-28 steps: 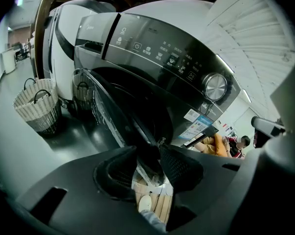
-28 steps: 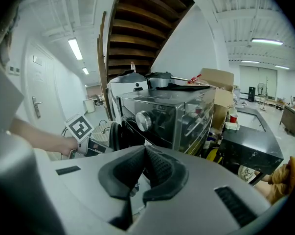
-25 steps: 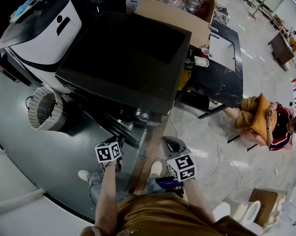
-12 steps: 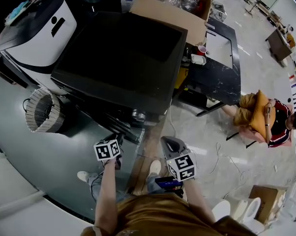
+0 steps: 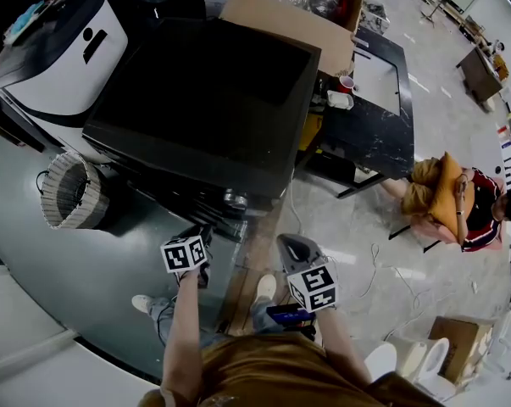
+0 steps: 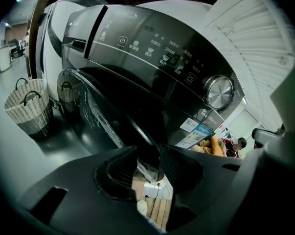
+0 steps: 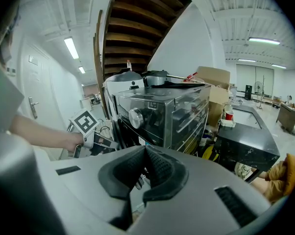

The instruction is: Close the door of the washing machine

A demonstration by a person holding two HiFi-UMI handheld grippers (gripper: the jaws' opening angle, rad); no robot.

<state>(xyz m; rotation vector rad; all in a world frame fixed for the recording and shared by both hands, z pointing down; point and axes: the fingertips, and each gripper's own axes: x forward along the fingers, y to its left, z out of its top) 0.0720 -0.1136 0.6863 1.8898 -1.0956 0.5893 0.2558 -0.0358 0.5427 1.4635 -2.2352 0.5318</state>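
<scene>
The black front-loading washing machine (image 5: 204,100) fills the middle of the head view. Its round glass door (image 5: 211,214) stands ajar at the front. In the left gripper view the door (image 6: 113,116) swings out below the control panel and its silver knob (image 6: 219,92). My left gripper (image 6: 148,164) is open, and the door's dark rim runs down right in front of the gap between its pads. In the head view the left gripper (image 5: 200,234) sits at the door's outer edge. My right gripper (image 7: 145,163) is shut on nothing, held back from the machine (image 7: 162,111).
A wicker basket (image 5: 69,192) stands left of the machine, beside a white appliance (image 5: 60,49). A cardboard box (image 5: 297,11) and a black table (image 5: 374,125) lie to the right. A person (image 5: 458,202) sits on the floor further right. Cables and a wooden board (image 5: 251,270) lie underfoot.
My left gripper has edged a little closer to the machine's front. The right gripper has stayed where it was.
</scene>
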